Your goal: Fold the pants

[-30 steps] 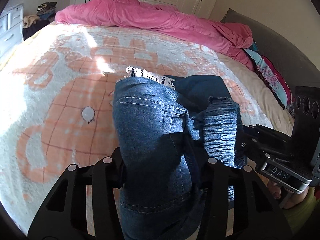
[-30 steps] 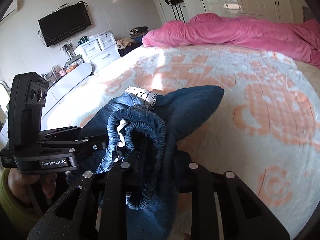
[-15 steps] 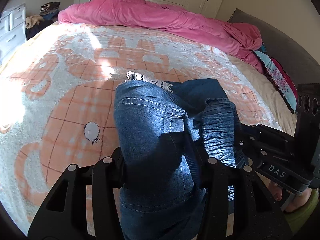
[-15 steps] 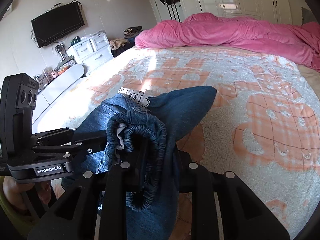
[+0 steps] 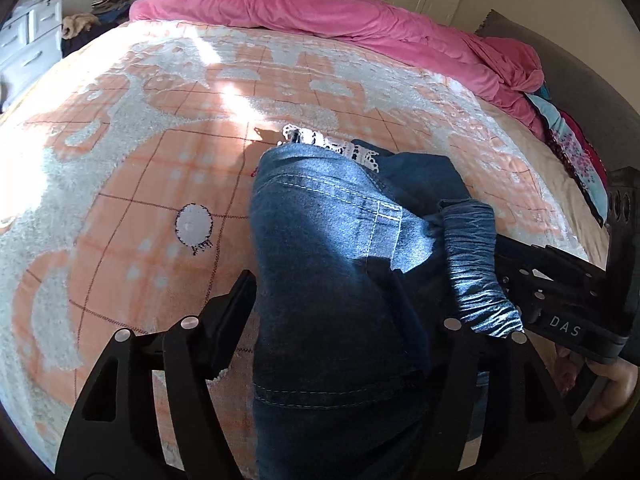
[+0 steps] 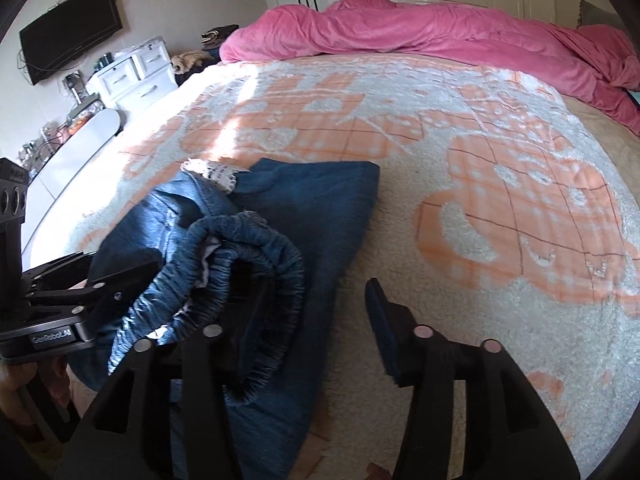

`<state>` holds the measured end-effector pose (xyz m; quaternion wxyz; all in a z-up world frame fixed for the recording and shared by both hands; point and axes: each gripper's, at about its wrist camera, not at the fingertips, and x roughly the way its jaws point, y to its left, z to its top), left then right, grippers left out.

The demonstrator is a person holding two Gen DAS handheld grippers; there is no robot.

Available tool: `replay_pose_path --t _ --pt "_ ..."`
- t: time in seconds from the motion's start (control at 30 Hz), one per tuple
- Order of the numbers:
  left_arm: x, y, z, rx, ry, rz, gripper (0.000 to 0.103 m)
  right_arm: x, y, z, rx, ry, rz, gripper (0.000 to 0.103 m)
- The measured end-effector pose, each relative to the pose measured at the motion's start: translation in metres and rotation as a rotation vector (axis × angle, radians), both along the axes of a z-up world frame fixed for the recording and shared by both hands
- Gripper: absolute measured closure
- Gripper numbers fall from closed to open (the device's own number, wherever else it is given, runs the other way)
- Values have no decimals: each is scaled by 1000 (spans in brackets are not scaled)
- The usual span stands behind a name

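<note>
The folded blue denim pants (image 5: 320, 240) lie on the orange and white blanket (image 5: 160, 160), a white lace trim (image 5: 332, 146) showing at their far end. My left gripper (image 5: 344, 300) straddles the near end of the pants, jaws opening, its left finger just clear of the denim edge. In the right wrist view the pants (image 6: 320, 216) show a bunched elastic waistband (image 6: 248, 264). My right gripper (image 6: 316, 292) is over it, jaws opening; its right finger (image 6: 380, 320) stands well clear of the cloth, and the left one is behind the waistband.
A pink duvet (image 6: 440, 36) is heaped along the far side of the bed. White drawers (image 6: 132, 76) and a wall TV (image 6: 72, 40) are at the left, pillows (image 5: 576, 160) at the right. The other gripper shows in each view (image 5: 560, 304) (image 6: 52, 312).
Both grippers have sunk toward the bed and their jaws have spread. The right gripper's right finger has come off the denim. The pants now rest flatter on the blanket.
</note>
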<state>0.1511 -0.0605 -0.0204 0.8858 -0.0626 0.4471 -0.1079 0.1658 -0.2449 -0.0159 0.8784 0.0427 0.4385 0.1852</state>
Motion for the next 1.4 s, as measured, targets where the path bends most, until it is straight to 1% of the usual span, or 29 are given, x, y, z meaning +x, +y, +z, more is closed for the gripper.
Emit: replay_pose_path --t 0.1,0.17,0.3,0.37,0.43,0.47,0.57,0.63,0.67,0.7,0.77,0.93,1.1,1.17,1.4 --pt "-1 1 -2 -2 1 5 37 2 -3 -5 -17 8 -16 44" --pt "-2 2 -2 -3 0 6 35 2 -3 -7 -29 9 -23 44" --pt "-5 5 -1 17 2 27 23 0 -5 -6 -31 10 -32 41" --pt "-8 7 0 14 3 31 23 -2 -8 -4 -21 13 -37 40" --pt "-10 10 3 7 3 36 22 -4 -10 -2 -31 11 -48 30" --pt "-12 11 4 5 2 40 21 -7 -11 0 -31 6 -53 29" --pt "-17 13 8 3 -3 45 21 -12 -16 4 -26 2 -62 28" --pt "-22 15 12 4 -11 52 17 -17 -19 8 -17 -7 -67 27" --pt "-24 15 14 7 -18 54 16 -20 -21 10 -14 -7 -72 27" --pt "-28 15 17 12 -27 55 16 -22 -22 12 -11 -8 -77 24" --pt "-32 16 23 18 -37 57 16 -29 -27 18 0 -26 -92 8" --pt "-52 17 41 21 -84 63 10 -51 -35 38 24 -83 -109 7" --pt "-75 19 60 38 -135 85 10 -75 -38 58 30 -143 -106 5" --pt "-83 22 66 28 -148 94 10 -83 -39 65 32 -163 -100 5" --pt "-112 21 79 44 -190 93 10 -120 -42 85 39 -229 -94 5"
